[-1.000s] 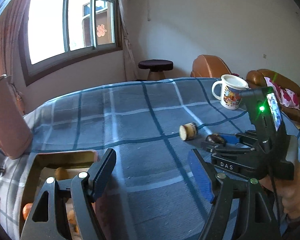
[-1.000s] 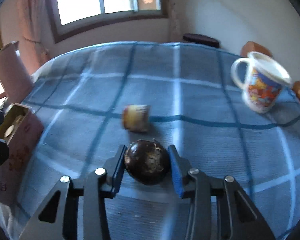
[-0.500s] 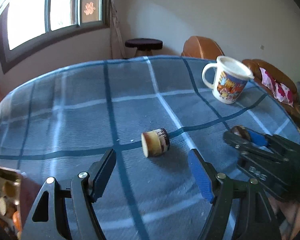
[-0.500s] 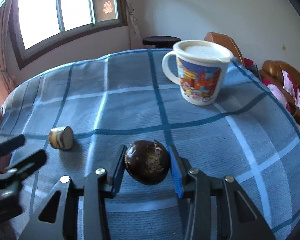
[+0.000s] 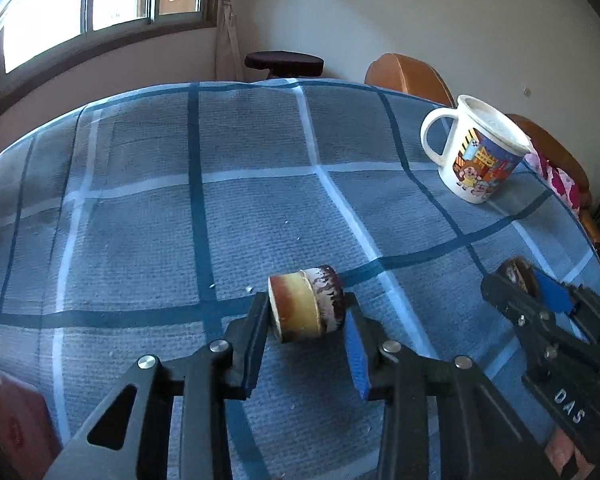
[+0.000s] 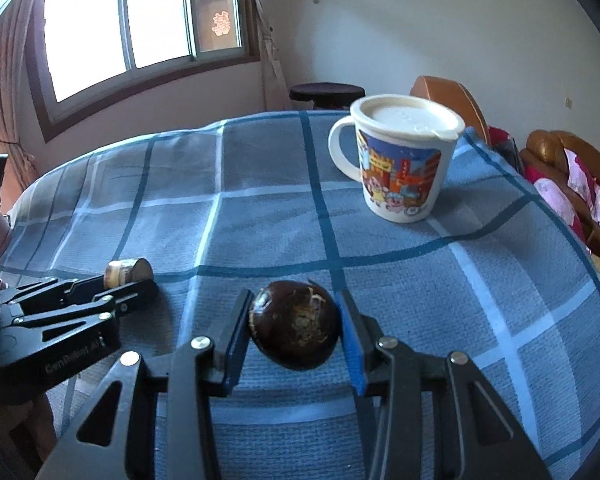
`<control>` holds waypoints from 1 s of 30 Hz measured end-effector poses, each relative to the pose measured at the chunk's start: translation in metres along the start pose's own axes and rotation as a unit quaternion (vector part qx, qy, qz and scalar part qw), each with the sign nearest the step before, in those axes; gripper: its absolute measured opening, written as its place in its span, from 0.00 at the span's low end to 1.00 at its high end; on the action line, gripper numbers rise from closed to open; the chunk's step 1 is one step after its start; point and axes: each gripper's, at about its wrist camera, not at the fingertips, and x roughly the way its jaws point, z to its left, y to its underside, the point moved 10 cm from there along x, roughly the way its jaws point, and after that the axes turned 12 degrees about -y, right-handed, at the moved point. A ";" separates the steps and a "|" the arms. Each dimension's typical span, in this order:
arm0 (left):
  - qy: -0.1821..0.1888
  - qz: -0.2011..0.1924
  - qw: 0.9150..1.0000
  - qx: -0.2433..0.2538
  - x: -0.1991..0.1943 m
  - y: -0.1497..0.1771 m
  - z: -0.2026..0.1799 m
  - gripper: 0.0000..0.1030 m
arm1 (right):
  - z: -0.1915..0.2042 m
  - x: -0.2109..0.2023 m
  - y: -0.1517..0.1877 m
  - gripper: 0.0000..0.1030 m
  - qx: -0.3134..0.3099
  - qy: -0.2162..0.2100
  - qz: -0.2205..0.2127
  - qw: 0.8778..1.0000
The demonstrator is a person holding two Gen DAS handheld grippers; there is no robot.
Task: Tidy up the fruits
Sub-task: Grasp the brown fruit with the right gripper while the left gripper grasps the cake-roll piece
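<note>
Closing its jaws, the left gripper is pinching a short sugarcane piece on the blue checked tablecloth, while the right gripper is clamping a dark round fruit near the mug.

Black left gripper, blue-padded fingers, silver screws, white "DAS" lettering
</note>
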 end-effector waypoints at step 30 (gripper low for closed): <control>-0.022 -0.105 0.994 0.013 -0.086 0.039 0.030 0.36 | 0.080 -0.050 0.014 0.43 -0.054 -0.027 -0.088 0.994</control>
